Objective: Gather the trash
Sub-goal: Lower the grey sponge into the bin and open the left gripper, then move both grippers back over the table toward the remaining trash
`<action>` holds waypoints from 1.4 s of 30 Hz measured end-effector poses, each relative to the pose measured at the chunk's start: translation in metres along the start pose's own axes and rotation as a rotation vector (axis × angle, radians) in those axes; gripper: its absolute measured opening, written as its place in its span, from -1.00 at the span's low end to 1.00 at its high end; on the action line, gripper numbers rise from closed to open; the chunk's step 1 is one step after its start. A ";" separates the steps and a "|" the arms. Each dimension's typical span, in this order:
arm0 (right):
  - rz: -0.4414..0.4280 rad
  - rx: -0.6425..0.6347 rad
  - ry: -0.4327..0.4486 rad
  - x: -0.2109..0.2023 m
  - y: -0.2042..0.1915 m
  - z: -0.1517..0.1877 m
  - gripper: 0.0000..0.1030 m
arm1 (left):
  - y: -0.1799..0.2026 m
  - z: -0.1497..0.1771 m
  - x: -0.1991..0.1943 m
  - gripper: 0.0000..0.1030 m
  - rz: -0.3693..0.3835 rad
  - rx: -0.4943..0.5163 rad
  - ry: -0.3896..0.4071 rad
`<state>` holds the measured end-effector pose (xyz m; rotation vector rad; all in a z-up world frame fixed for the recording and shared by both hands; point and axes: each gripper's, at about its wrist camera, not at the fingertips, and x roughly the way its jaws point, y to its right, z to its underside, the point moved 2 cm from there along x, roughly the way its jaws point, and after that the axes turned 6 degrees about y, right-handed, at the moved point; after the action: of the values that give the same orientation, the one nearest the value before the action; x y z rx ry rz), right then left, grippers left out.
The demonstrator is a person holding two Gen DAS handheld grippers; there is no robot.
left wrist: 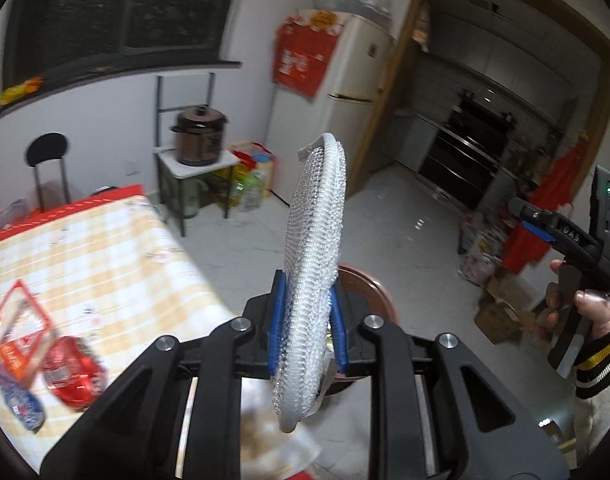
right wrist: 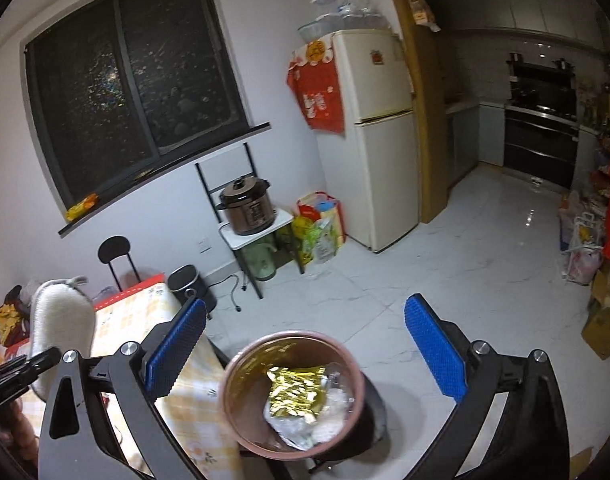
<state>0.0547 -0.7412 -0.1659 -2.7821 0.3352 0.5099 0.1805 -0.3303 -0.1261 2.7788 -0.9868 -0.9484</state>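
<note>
Partway through, by my reading

- Bin, round with a pinkish rim, stands on the floor just beside the table; already inside: a gold foil wrapper and some clear plastic
- Left claw is clamped on a white foam mesh sleeve, held on edge near the bin, not yet dropped in
- Right claw hangs over the bin, jaws spread wide, nothing between them
- Still on the table: a red wrapper, a clear red-edged packet, a blue-and-white wrapper
- Left to do, I judge: release the sleeve, then fetch those three
</note>
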 end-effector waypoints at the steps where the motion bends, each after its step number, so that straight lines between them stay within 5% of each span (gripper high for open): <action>1: 0.009 0.000 0.002 -0.004 0.005 0.000 0.90 | 0.006 0.001 0.008 -0.55 0.011 0.001 -0.010; 15: 0.142 0.041 -0.009 -0.033 0.095 0.004 0.90 | 0.066 0.001 0.113 -0.48 0.087 0.026 -0.092; 17: 0.150 0.049 -0.016 -0.032 0.102 0.006 0.90 | 0.077 -0.005 0.124 0.02 0.102 0.059 -0.077; 18: 0.152 0.053 -0.021 -0.031 0.103 0.007 0.90 | 0.080 -0.008 0.126 0.48 0.098 0.070 -0.062; 19: 0.151 0.057 -0.024 -0.029 0.104 0.008 0.90 | 0.082 -0.011 0.126 0.66 0.094 0.076 -0.039; 21: 0.139 0.060 -0.026 -0.026 0.103 0.010 0.90 | 0.086 -0.019 0.125 0.68 0.095 0.081 -0.016; 30: 0.043 0.028 -0.035 -0.010 0.059 0.008 0.90 | 0.028 -0.031 0.059 0.88 -0.015 0.037 0.077; 42: -0.135 -0.053 -0.065 0.008 -0.069 0.014 0.90 | -0.123 -0.016 -0.098 0.89 -0.328 -0.130 0.198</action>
<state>0.0770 -0.6736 -0.1643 -2.8072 0.1202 0.5821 0.1977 -0.1776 -0.0893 2.9023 -0.4352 -0.7134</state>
